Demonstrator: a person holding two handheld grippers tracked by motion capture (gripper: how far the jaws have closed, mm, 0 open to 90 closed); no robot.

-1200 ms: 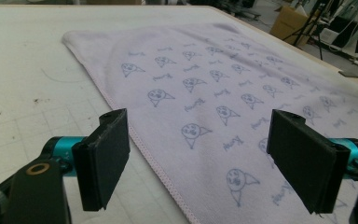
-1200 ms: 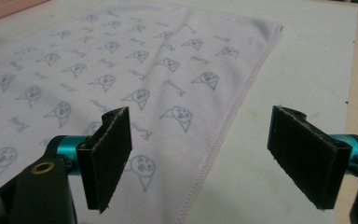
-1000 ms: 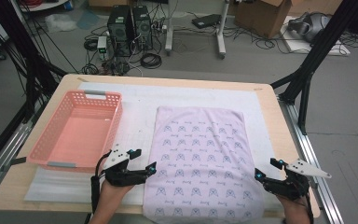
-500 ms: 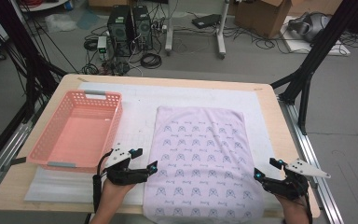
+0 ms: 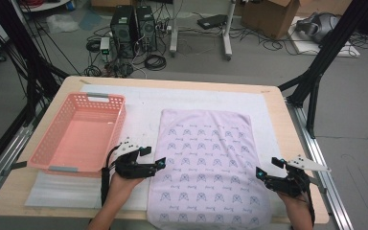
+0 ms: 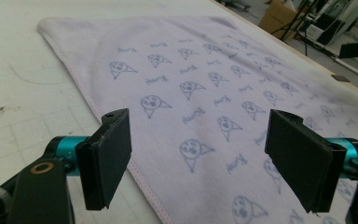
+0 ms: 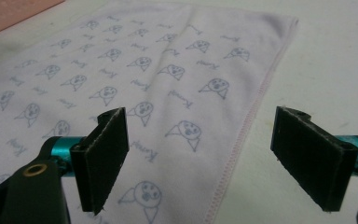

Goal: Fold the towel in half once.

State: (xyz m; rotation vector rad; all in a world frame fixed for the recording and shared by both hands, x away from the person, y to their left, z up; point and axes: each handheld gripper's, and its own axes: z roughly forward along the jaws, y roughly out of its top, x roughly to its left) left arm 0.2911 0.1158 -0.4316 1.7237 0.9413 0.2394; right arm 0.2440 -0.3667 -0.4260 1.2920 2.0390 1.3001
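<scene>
A pale lilac towel (image 5: 211, 163) printed with small blue figures lies flat on the white mat, reaching to the table's near edge. My left gripper (image 5: 159, 164) hovers at the towel's left hem, open, its jaws straddling that hem (image 6: 121, 140). My right gripper (image 5: 261, 173) sits at the towel's right hem, also open, with the stitched edge (image 7: 242, 140) between its jaws. Nothing is held in either one. The towel (image 6: 223, 93) shows flat and spread in the left gripper view, and the towel (image 7: 135, 70) looks the same in the right gripper view.
A pink plastic basket (image 5: 57, 154) stands empty on the left of the table, close behind my left hand. A white mat (image 5: 139, 103) covers the wooden table (image 5: 287, 120). Beyond the far edge are computer towers (image 5: 134, 24), cables and a cardboard box (image 5: 268, 12).
My left gripper has shifted slightly right toward the towel's left hem. The right gripper has edged slightly left. The towel has not moved.
</scene>
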